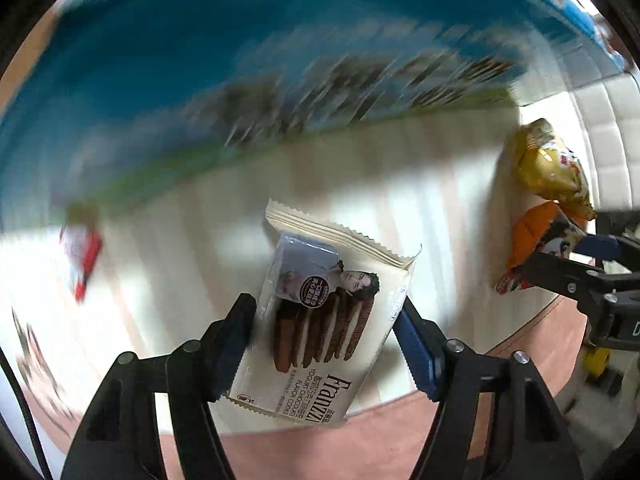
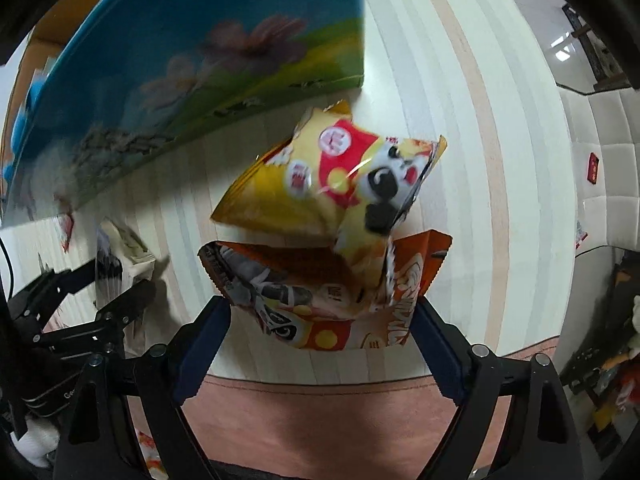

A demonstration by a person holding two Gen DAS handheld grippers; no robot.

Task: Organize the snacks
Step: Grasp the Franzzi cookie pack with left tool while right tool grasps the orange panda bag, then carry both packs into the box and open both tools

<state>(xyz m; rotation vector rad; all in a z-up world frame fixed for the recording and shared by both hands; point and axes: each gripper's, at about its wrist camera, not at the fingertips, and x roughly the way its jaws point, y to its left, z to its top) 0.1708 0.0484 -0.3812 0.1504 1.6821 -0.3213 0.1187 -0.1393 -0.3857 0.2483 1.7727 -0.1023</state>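
Note:
My left gripper is shut on a cream Franzzi cookie pack, its pads pressing both long edges above the striped tabletop. My right gripper is shut on an orange snack bag, with a yellow panda snack bag lying against the bag's far side. The blue box with flower print stands just behind both. In the left wrist view the yellow bag and orange bag show at far right, with the right gripper's fingers on them. The cookie pack shows at left in the right wrist view.
A red and white packet lies blurred on the table at left. The table's front edge borders a pink floor. White padded seating stands at right.

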